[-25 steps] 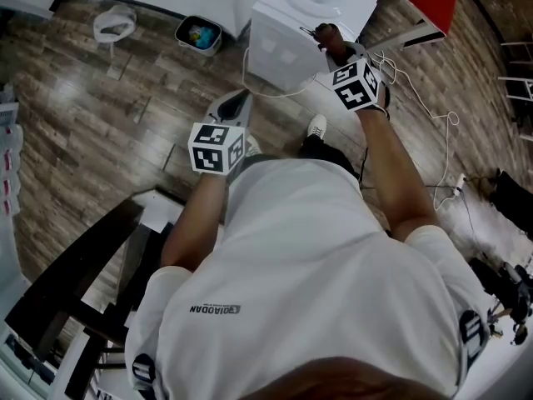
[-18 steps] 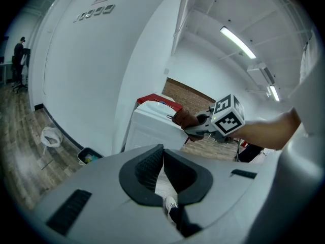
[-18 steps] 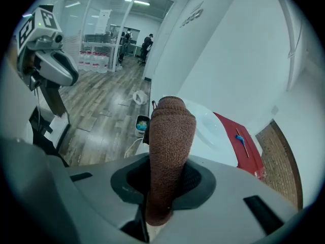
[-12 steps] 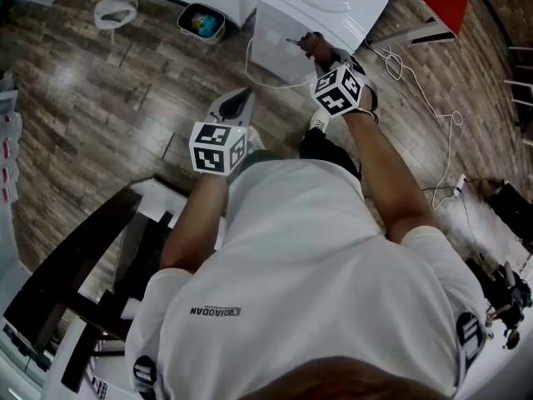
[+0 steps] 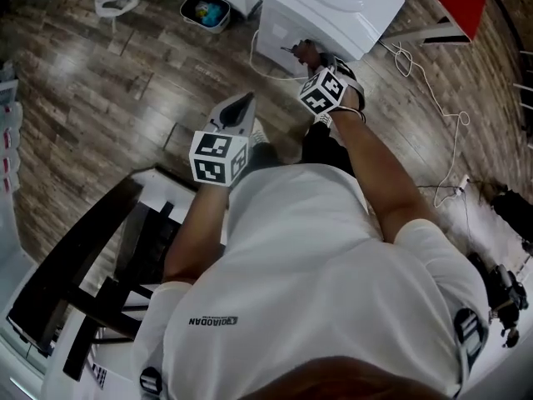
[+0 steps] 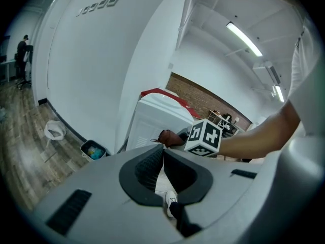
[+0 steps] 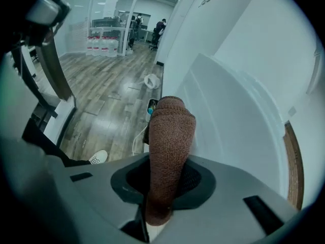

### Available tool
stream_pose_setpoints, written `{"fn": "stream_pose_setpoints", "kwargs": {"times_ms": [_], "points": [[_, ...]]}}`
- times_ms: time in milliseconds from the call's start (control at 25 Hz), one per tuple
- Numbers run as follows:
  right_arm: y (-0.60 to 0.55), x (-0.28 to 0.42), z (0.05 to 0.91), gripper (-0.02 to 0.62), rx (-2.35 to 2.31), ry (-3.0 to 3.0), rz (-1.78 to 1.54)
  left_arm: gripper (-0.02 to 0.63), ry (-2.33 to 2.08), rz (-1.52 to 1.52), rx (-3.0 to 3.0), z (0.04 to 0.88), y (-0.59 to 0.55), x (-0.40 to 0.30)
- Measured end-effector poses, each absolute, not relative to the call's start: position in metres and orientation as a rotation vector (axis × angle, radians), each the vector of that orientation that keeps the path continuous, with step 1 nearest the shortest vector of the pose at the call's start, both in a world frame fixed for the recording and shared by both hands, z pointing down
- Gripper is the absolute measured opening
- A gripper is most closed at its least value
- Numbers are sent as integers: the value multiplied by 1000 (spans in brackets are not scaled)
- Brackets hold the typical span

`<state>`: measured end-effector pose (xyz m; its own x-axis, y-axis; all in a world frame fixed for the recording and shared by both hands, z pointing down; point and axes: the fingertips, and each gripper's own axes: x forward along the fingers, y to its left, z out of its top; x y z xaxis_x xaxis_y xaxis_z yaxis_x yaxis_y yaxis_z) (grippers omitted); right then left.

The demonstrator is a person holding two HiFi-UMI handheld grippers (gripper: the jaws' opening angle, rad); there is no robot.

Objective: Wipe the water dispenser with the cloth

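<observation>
Left arm bent, left tool [image 5: 240,107] at 11 o'clock, jaws together, empty, aimed over floor [image 5: 100,98]. Right arm outstretched to 12 o'clock; right tool [image 5: 310,57] clamped on brown cloth [image 7: 170,131], held at white water dispenser [image 5: 333,11] near face.

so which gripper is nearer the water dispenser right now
Right. The right gripper holds the brown cloth right at the water dispenser's white side. The left gripper is shut and empty, back by the person's waist, well short of it.
</observation>
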<state>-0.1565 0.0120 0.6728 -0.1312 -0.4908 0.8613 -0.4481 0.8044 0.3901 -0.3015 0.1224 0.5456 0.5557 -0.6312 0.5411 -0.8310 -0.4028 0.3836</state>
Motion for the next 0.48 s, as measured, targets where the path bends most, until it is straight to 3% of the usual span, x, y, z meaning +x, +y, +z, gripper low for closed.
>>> {"fn": "stream_pose_setpoints", "kwargs": {"times_ms": [480], "points": [[8,-167,770,74,570,-1673,11,2,-1182,449,2084,566,124,-305]]}}
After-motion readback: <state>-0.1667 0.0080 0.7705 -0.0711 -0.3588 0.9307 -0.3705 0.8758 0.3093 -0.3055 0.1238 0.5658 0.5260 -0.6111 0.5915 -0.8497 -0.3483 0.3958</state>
